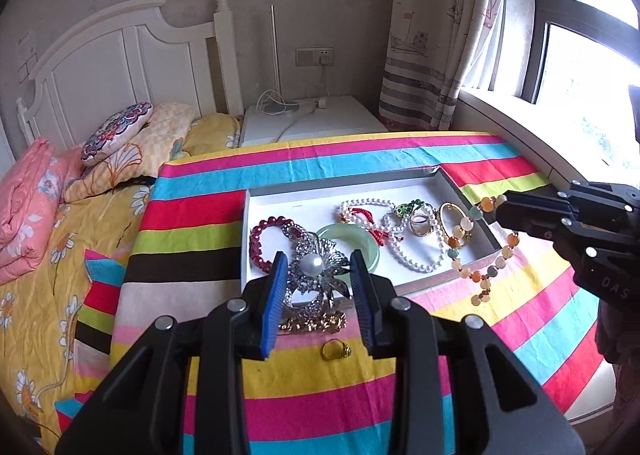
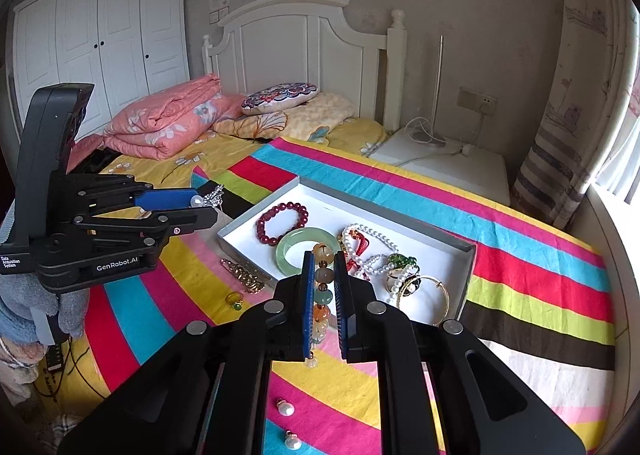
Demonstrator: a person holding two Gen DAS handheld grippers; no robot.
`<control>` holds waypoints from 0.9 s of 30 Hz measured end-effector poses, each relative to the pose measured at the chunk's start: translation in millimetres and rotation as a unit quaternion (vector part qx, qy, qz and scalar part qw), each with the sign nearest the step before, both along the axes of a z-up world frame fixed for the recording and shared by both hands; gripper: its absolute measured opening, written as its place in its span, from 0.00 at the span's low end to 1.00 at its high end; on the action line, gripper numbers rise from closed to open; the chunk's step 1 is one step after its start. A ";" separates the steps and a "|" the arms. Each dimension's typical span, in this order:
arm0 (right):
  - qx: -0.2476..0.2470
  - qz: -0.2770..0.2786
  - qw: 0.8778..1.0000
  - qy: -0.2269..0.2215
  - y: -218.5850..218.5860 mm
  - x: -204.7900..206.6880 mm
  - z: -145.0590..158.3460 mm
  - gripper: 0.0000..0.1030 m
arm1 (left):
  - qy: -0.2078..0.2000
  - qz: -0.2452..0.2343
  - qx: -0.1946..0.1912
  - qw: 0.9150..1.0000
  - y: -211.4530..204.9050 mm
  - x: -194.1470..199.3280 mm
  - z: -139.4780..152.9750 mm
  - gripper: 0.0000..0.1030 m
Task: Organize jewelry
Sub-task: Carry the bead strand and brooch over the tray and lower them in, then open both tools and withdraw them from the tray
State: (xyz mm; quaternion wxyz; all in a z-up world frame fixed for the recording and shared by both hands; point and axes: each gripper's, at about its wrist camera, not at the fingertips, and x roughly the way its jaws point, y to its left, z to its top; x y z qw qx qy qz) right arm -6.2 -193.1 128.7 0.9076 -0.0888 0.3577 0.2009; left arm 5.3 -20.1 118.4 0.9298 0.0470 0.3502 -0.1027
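Observation:
My left gripper [image 1: 318, 263] is shut on a silver flower brooch [image 1: 316, 275] with a pearl centre, held above the near left corner of the white jewelry tray [image 1: 276, 197]. In the right wrist view the left gripper [image 2: 200, 203] shows the brooch [image 2: 212, 195] at its tips. My right gripper [image 2: 323, 259] is shut on a multicolour bead bracelet [image 2: 323, 295], which hangs over the tray's right rim in the left wrist view [image 1: 486, 275]. The tray holds a red bead bracelet [image 2: 282, 223], a green jade bangle [image 2: 306, 253], pearl strands [image 2: 376, 255] and a gold bangle [image 2: 430, 293].
On the striped cloth [image 2: 520, 255] in front of the tray lie a gold chain piece [image 2: 244, 275], a gold ring [image 2: 234, 299] and two pearl earrings [image 2: 286, 409]. A bed [image 2: 168, 123] lies to the left, a white nightstand [image 2: 452, 163] behind, a window [image 1: 588, 55] to the right.

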 end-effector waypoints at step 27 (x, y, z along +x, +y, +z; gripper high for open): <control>-0.031 -0.108 0.994 0.009 -12.1 100.3 -55.0 0.51 | -0.025 0.093 0.055 0.994 -2.8 97.9 -56.3 0.91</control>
